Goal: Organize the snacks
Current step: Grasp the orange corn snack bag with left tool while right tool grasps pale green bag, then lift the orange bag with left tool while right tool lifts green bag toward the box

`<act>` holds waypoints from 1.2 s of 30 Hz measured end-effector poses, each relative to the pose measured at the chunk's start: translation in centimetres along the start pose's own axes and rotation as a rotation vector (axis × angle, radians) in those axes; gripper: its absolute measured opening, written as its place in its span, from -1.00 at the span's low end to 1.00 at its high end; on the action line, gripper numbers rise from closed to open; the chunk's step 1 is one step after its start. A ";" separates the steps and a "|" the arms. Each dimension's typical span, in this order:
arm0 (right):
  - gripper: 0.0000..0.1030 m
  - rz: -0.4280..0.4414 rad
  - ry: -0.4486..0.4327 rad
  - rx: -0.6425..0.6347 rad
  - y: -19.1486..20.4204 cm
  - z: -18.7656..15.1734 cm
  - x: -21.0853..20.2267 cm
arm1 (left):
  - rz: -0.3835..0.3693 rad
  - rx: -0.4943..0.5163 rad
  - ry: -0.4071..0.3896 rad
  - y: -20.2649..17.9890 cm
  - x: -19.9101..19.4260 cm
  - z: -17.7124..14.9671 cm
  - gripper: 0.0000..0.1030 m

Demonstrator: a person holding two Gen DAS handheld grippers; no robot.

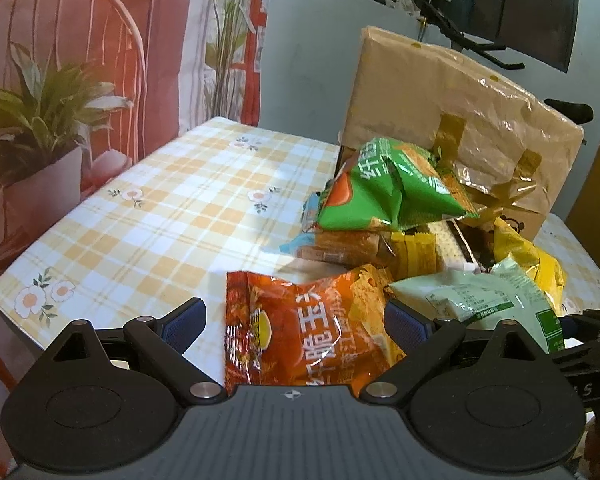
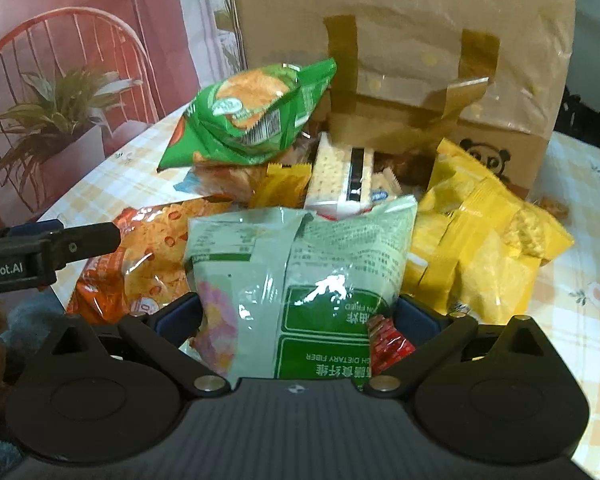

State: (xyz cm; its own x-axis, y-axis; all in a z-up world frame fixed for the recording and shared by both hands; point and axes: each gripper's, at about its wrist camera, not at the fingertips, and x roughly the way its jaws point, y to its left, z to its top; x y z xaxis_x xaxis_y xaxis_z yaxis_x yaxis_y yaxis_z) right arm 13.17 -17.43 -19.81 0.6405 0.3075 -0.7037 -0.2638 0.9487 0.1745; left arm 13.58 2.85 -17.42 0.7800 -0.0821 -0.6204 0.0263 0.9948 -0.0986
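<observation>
The left gripper [image 1: 296,322] stood wide open, its blue-padded fingers [image 1: 184,320] spread to either side of an orange-red chip bag [image 1: 300,328]. The bag lay flat on the yellow plaid tablecloth [image 1: 148,216] between the jaws. The right pad sat at the bag's edge, the left pad clear of it; whether either one truly touched the foil could not be told.

The right gripper [image 2: 300,316] was open about as far, with a pale green snack bag [image 2: 300,264] lying between its fingers and running back under the gripper body. Both pads sat close against the bag's sides, though a firm pinch could not be confirmed. A small red packet [image 2: 388,340] lay just inside the right finger, beside the pale green bag.

Ahead of both grippers rose the heap of snacks. A bright green chip bag [image 2: 252,116] sat highest, ahead and left of the right gripper, tilted on a cracker pack [image 2: 336,176] and small orange-yellow sachets [image 2: 284,184]. Yellow bags [image 2: 484,240] were heaped ahead and to the right, touching the pale green bag's edge. Behind the heap stood a taped cardboard box [image 2: 412,40] with its flap raised and a panda print on its lower wall.

In the right wrist view the left gripper's arm reached in from the left edge over the orange-red bag. Far to the left hung a backdrop printed with a potted plant [image 1: 36,120] and a red chair.
</observation>
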 end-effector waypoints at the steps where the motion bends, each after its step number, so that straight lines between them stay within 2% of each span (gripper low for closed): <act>1: 0.97 0.002 0.007 -0.003 0.1 -0.1 0.2 | -0.003 0.000 0.010 0.0 0.2 0.0 0.89; 4: 0.96 0.010 0.006 -0.003 0.1 -0.4 0.4 | -0.010 -0.003 0.044 -0.1 0.9 -0.2 0.89; 8: 0.70 0.030 -0.035 -0.025 0.4 -0.8 -0.1 | -0.009 -0.013 0.069 0.1 1.6 -0.4 0.89; 13: 0.62 0.027 -0.078 -0.060 1.0 -1.5 -0.7 | -0.022 -0.029 0.114 0.3 2.7 -0.7 0.93; 25: 0.61 0.047 -0.099 -0.034 0.4 -1.8 -0.9 | -0.069 -0.078 0.174 1.0 4.3 -0.9 0.99; 26: 0.61 0.050 -0.101 -0.029 0.4 -1.9 -0.9 | -0.074 -0.076 0.171 1.0 4.3 -0.9 0.93; 28: 0.61 0.054 -0.103 -0.020 0.2 -1.9 -0.9 | -0.111 -0.061 0.152 0.8 3.9 -0.9 0.60; 29: 0.61 0.054 -0.104 -0.018 0.2 -1.9 -1.0 | -0.137 -0.047 0.137 0.6 3.6 -0.9 0.36; 30: 0.60 0.054 -0.105 -0.020 0.3 -1.9 -1.0 | -0.137 -0.027 0.123 0.3 3.3 -0.8 0.25; 33: 0.55 0.052 -0.112 -0.030 0.5 -2.0 -1.3 | -0.139 0.003 0.090 -0.3 2.5 -0.7 0.11; 36: 0.50 0.070 -0.138 -0.048 0.8 -2.1 -2.2 | -0.139 -0.019 0.051 0.1 1.7 -0.4 0.09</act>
State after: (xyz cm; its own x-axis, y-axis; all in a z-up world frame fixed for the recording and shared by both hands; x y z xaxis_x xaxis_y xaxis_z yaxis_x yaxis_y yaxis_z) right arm 10.03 -17.55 -19.61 0.7114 0.3835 -0.5889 -0.3437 0.9208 0.1844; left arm 14.69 2.82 -18.82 0.7367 -0.2221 -0.6387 0.1194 0.9724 -0.2003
